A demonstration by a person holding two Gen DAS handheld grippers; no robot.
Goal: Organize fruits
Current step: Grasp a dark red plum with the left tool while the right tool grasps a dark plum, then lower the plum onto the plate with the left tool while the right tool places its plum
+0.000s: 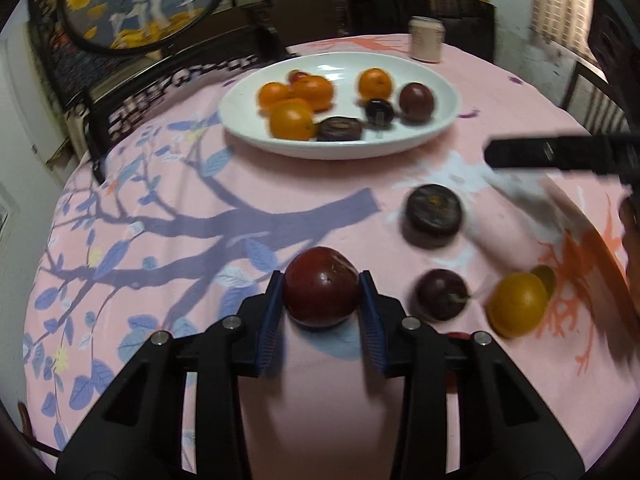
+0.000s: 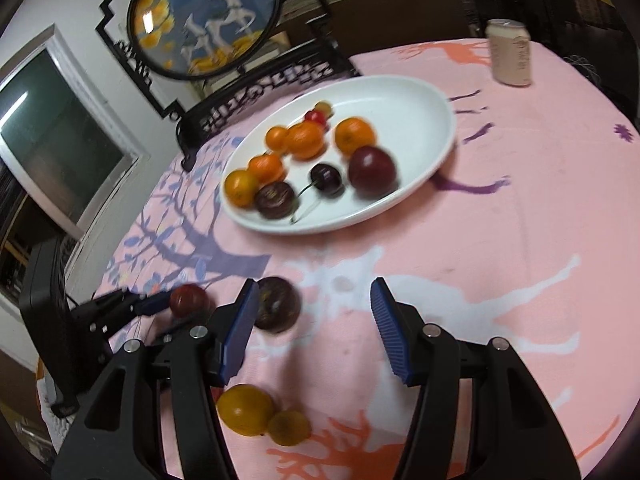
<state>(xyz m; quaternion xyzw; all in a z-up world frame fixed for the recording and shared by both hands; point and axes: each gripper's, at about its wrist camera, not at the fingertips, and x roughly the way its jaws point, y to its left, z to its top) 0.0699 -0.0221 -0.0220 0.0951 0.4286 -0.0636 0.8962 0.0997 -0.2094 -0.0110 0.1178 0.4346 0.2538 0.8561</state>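
Left gripper (image 1: 321, 294): closed on plum (image 1: 321, 286), on tablecloth (image 1: 160, 216) | right gripper (image 2: 312, 320): wide open, empty | plate (image 1: 444, 120): about nine fruits loaded | remaining: plum, several loose fruits near grippers.

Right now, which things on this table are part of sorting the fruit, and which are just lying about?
Job:
- red plum in the left gripper
- white plate of fruit
- loose dark fruit
- yellow fruit
- right gripper, open

Lying about:
- can
- round painted screen
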